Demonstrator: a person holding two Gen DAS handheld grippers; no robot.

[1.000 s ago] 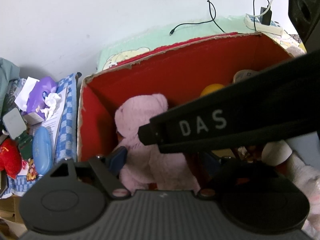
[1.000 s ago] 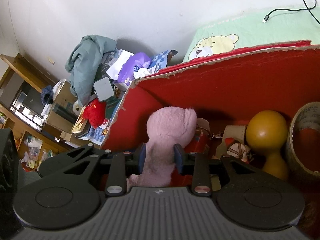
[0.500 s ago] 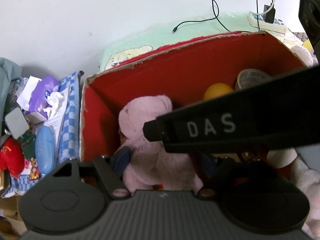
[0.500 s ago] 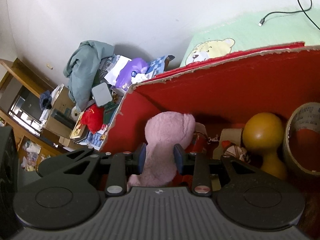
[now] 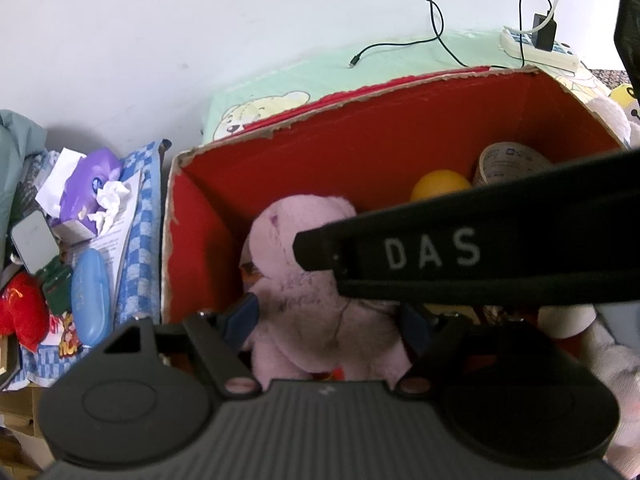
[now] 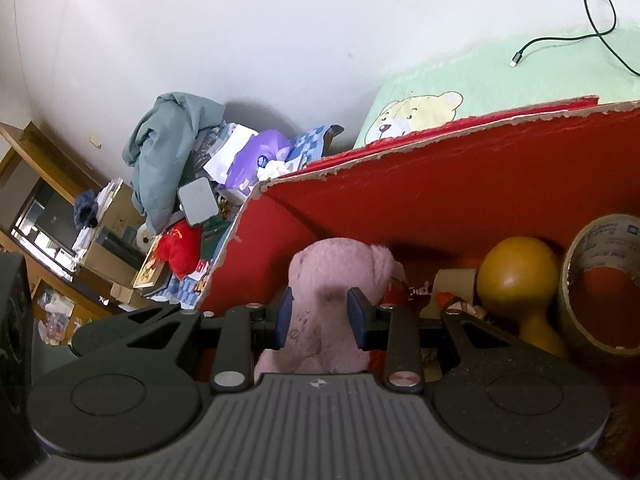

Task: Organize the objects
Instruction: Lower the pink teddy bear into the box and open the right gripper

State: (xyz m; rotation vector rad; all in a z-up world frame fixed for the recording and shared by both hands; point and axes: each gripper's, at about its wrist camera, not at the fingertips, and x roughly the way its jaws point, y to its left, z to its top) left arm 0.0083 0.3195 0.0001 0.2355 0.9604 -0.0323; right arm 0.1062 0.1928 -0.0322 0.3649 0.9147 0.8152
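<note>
Pink plush toy [image 6: 336,280] pinched at mid-body by the right gripper [image 6: 320,316], jaws pressed into the fur on both sides, head upright and clear of the fingers. Held that way, most likely, to keep the soft body from flopping while it sits in or is moved about the red cardboard box [image 6: 460,176]; whether the toy rests on the box floor or hangs just above it cannot be told, the underside being hidden behind the gripper body.

Left gripper [image 5: 332,320] spread wide, jaws released, one blue pad on either side of the same toy and apparently not pressing it. Positioned close, perhaps to steady or take over the plush. Right tool's black arm marked DAS [image 5: 480,256] crossing the left view and hiding part of the box interior.

Inside the box, to the right of the toy: a yellow gourd-shaped object [image 6: 516,276], a large roll of tape [image 6: 600,280] against the right side, and small mixed items between, too cluttered to name. Outside the box on the left, a heap with a purple tissue pack [image 6: 256,160] and a red plush [image 6: 180,248].
</note>
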